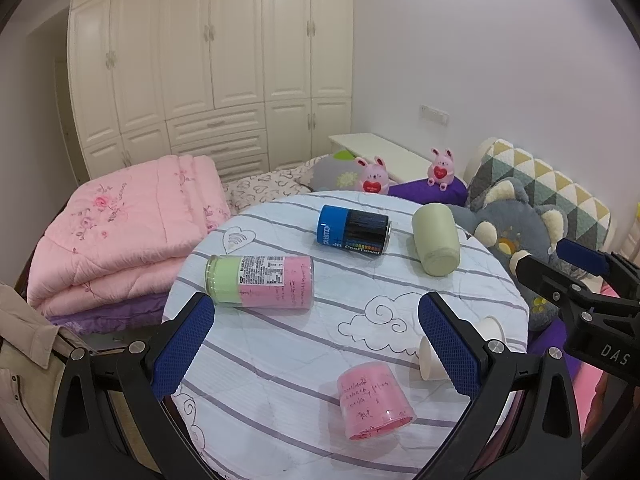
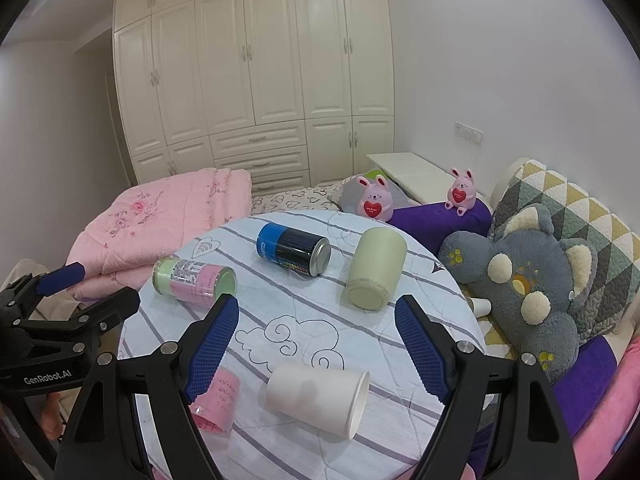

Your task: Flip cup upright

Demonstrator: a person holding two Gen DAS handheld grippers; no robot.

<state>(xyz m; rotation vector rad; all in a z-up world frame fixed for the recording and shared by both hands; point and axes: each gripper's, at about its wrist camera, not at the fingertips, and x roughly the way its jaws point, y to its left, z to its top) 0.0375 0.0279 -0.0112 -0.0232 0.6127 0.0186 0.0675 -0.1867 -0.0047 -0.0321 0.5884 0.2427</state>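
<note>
A white paper cup (image 2: 318, 398) lies on its side on the round striped table (image 2: 288, 308), mouth to the right, just below my open right gripper (image 2: 316, 316); it also shows partly hidden in the left wrist view (image 1: 430, 362). A pink cup (image 1: 372, 400) stands mouth down below my open left gripper (image 1: 316, 312); it shows in the right wrist view (image 2: 218, 400) too. A pale green cup (image 2: 376, 268) lies on its side farther back. Both grippers are empty.
A blue-black can (image 1: 354, 230) and a pink-green canister (image 1: 260, 282) lie on the table. A folded pink quilt (image 1: 120, 228) is on the left. A grey plush toy (image 2: 532, 280), pillows and another small paper cup (image 2: 480, 306) are on the right.
</note>
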